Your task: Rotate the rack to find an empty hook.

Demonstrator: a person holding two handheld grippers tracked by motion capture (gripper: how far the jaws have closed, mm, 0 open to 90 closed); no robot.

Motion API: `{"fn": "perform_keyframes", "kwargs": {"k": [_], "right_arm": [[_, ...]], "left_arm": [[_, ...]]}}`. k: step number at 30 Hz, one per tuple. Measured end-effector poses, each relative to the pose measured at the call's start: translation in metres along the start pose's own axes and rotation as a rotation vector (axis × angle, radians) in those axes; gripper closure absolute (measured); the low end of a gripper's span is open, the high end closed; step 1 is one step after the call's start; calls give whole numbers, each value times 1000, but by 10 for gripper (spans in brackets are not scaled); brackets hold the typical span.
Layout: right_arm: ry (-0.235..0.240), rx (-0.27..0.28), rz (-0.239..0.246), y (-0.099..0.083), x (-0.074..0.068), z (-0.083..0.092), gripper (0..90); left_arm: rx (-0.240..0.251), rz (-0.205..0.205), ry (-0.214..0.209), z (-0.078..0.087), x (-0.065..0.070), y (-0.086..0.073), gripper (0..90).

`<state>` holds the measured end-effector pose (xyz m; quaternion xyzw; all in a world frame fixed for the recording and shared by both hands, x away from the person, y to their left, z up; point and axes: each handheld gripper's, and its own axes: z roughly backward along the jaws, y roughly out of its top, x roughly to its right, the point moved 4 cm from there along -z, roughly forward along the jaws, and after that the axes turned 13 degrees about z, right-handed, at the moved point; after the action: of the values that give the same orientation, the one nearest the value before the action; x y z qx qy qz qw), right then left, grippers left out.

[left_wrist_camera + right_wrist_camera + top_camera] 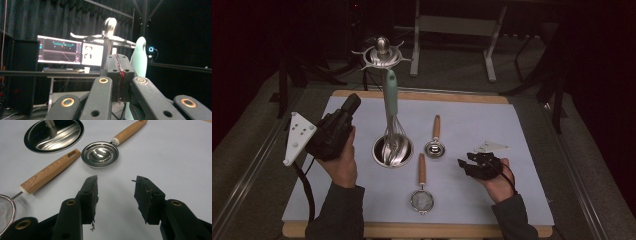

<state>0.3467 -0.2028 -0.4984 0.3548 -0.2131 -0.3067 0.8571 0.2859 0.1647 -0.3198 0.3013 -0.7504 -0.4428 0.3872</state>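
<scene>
Stand (383, 55) rises from a round steel base (393, 150) in the middle of the white mat (522, 130); it is the landmark here. Whisk (391, 115) with a mint handle hangs from the stand's top ring, its wires down at the base. Left gripper (353, 102) sits left of the stand, raised off the mat and pointing toward the ring, its jaws pressed together with nothing between them. In the left gripper view the mint handle shows just behind the closed jaws. Right gripper (115, 195) rests low, right of the base, jaws spread wide and empty over bare mat. Scoop (434, 145) lies just right of the base; strainer (422, 192) lies in front of it.
</scene>
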Motion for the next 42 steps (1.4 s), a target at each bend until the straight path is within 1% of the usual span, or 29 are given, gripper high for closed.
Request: {"fn": "perform_keyframes", "kwargs": {"k": [5,7,10,12,16,23,31,38,42], "right_arm": [[4,-1,-18,-2,2,-2,520],[4,-3,-22,-3,2,-1,520],[-2,-5,-15,-3,3,-1,520],[-1,-1,-18,-3,3,-1,520],[-7,1,-17,-3,3,-1,518],[-4,3,-21,-4,4,0,516],[2,-3,-22,-5,5,0,513],[3,-2,-25,-6,6,0,513],[1,-1,-30,-6,7,0,514]], "left_arm": [[23,-4,-16,-4,5,6,899],[32,2,-17,-5,6,7,899],[43,11,-22,-6,7,10,899],[48,13,-26,-8,8,11,899],[50,2,-37,-11,12,11,899],[58,5,-52,-18,15,12,899],[56,10,-55,-28,15,10,899],[77,10,-66,-38,13,15,899],[87,18,-58,-44,8,15,899]]}}
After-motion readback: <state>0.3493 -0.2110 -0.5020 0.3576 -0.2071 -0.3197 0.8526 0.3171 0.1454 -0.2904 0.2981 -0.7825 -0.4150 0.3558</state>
